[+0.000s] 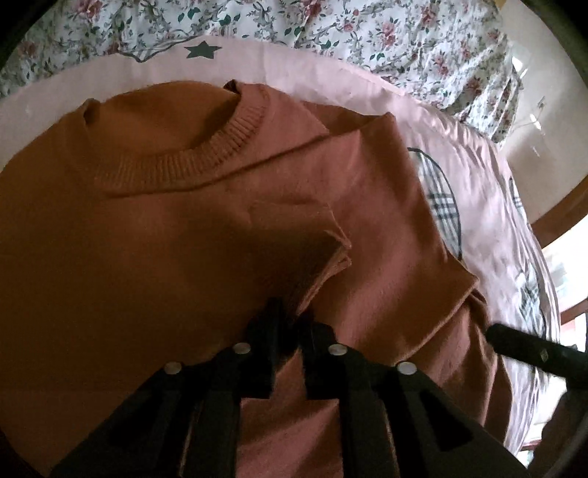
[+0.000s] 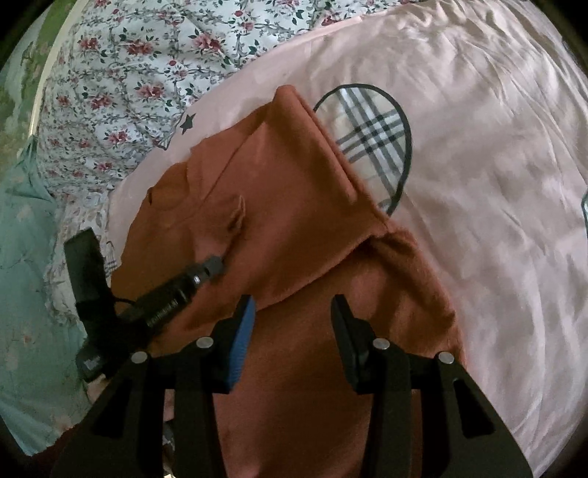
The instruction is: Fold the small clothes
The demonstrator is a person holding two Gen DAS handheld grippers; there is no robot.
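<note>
Rust-orange sweater (image 1: 154, 228) spread on a pink sheet (image 1: 294, 70) over the bed, ribbed collar (image 1: 205, 147) toward the floral quilt (image 1: 367, 33). One sleeve (image 1: 316, 235) folded inward across the chest, cuff lying just below the collar. Left claw (image 1: 292, 323) down on the sweater below that cuff, fingers pressed nearly together with a fold of orange knit seemingly pinched between them (tips dark and partly buried in cloth, so the grip itself hard to confirm). Right claw (image 2: 292, 312) hovering over the lower body of the sweater (image 2: 294, 257), fingers spread wide, blue pad (image 2: 240, 342) on one, nothing between them. Folded side edge (image 2: 330, 147) of the sweater forming a raised ridge, overlapping a plaid oval print (image 2: 371, 128) on the sheet (image 2: 496, 165). Small black star print (image 2: 188, 122) on the sheet just beyond the sweater's collar end. Left claw (image 2: 215, 266) also visible from the right wrist view, tip touching the sweater beside the folded cuff (image 2: 237, 213). Teal cloth (image 2: 25, 257) beyond the quilt (image 2: 147, 66), well apart from the sweater.
</note>
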